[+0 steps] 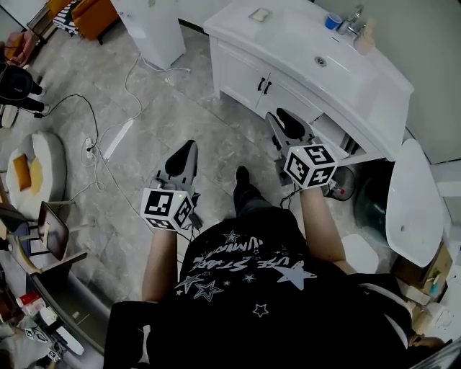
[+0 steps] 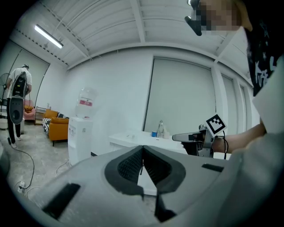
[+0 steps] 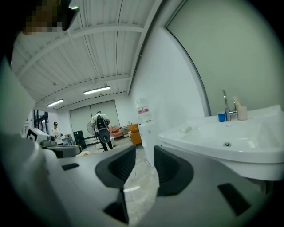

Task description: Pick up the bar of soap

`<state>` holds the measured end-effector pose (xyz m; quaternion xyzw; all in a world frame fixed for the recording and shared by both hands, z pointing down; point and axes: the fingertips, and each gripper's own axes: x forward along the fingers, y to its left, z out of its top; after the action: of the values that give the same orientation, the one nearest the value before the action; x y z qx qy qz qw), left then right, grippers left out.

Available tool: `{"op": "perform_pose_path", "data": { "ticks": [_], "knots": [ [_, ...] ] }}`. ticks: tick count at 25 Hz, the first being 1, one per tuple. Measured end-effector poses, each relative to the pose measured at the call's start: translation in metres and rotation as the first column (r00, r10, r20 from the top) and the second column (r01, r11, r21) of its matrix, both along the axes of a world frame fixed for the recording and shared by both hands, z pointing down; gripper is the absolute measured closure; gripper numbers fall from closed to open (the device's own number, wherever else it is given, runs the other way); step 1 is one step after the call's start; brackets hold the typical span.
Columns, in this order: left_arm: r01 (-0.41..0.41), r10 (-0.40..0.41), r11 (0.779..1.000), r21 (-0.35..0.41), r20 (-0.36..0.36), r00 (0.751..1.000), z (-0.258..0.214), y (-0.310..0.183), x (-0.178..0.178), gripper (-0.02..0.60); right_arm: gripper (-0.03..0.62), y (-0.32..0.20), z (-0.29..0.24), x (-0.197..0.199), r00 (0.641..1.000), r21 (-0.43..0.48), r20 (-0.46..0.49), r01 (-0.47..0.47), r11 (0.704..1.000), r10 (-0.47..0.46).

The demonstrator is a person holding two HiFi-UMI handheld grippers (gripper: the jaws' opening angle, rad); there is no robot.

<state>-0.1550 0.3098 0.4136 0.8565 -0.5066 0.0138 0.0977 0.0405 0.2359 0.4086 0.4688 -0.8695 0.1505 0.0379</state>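
The bar of soap [image 1: 259, 14] is a small pale block lying on the far left end of the white vanity counter [image 1: 288, 32]; in the right gripper view the soap [image 3: 189, 129] shows as a small lump on the counter's edge. My right gripper [image 1: 279, 119] is held in front of the cabinet doors, well short of the soap. Its jaws [image 3: 144, 156] stand apart with only floor showing between them. My left gripper [image 1: 187, 149] hangs over the floor farther left, and in the left gripper view my left gripper [image 2: 142, 153] has its pads pressed together on nothing.
A sink basin [image 1: 321, 61], a faucet [image 1: 353, 20] and a blue cup [image 1: 333, 21] are on the counter's right part. A white water dispenser [image 1: 155, 29] stands left of the vanity. Cables [image 1: 108, 137] trail across the tiled floor. A person [image 3: 100, 128] stands far back.
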Motion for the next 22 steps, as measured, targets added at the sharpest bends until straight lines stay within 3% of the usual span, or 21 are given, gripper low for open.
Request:
{"op": "perform_pose_path", "data": {
  "ticks": [12,22],
  "knots": [
    [0.004,-0.004,1.0,0.01,0.013,1.0,-0.01,-0.143,0.03,0.571,0.319,-0.149,-0.001,0.032,0.999,-0.035,0.029,0.018,0.999,-0.017],
    [0.004,-0.005,1.0,0.027,0.042,0.999,-0.022,-0.22,0.06,0.571,0.313,-0.225,-0.004,0.068,0.998,-0.053,0.065,0.005,0.999,-0.001]
  ]
}}
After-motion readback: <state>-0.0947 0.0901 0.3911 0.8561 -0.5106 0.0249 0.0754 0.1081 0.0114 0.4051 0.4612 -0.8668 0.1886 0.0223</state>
